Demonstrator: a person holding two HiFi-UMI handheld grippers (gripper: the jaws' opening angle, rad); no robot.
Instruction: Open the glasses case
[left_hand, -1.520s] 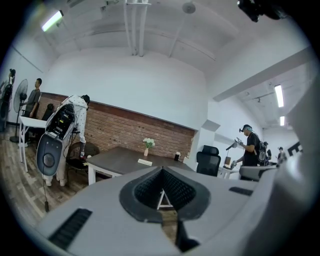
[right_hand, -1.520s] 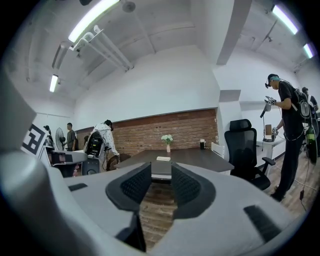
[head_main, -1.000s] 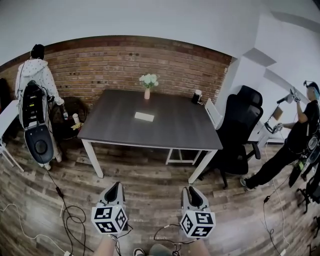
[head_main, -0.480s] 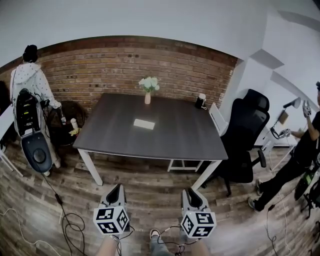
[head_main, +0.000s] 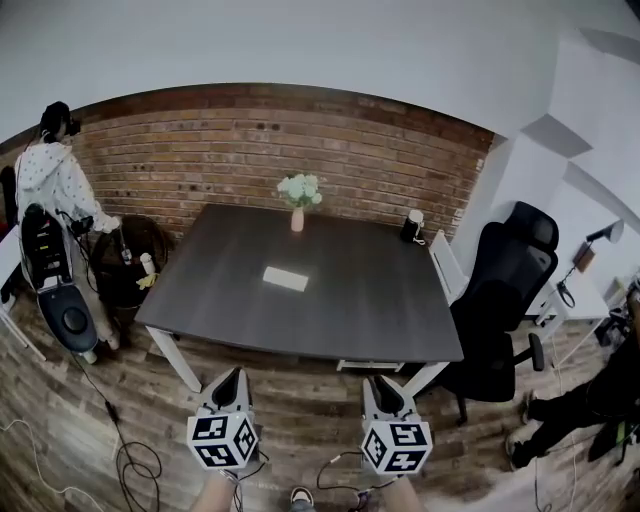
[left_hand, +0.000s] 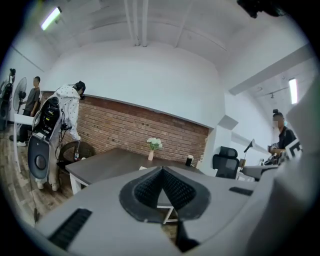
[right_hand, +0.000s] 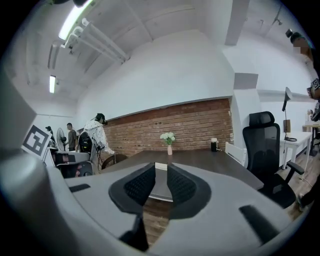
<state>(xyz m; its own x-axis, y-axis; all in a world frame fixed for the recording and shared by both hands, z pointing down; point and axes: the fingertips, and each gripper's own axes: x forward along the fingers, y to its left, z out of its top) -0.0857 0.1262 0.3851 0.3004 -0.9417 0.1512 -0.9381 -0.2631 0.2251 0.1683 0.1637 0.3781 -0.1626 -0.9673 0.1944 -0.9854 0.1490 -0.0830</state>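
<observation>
The glasses case (head_main: 286, 279) is a flat white oblong lying closed near the middle of the dark table (head_main: 380, 320). Both grippers hang short of the table's near edge, over the wooden floor, well away from the case. My left gripper (head_main: 228, 378) has its jaw tips meeting, with nothing between them. My right gripper (head_main: 385, 385) shows a narrow gap between its pads and holds nothing. In the left gripper view the case (left_hand: 142, 168) peeks out just left of the shut jaws (left_hand: 161, 169). In the right gripper view the case (right_hand: 161, 165) shows far off through the gap of the jaws (right_hand: 159, 171).
A vase of white flowers (head_main: 298, 195) and a small black-and-white cup (head_main: 411, 226) stand at the table's far edge. A white chair (head_main: 445, 265) and a black office chair (head_main: 505, 290) stand right of it. A person (head_main: 50, 180), gear and floor cables (head_main: 130, 460) are at the left.
The table has come nearer and lower in the head view as both grippers travel toward it. The person at the right has slid almost out of frame.
</observation>
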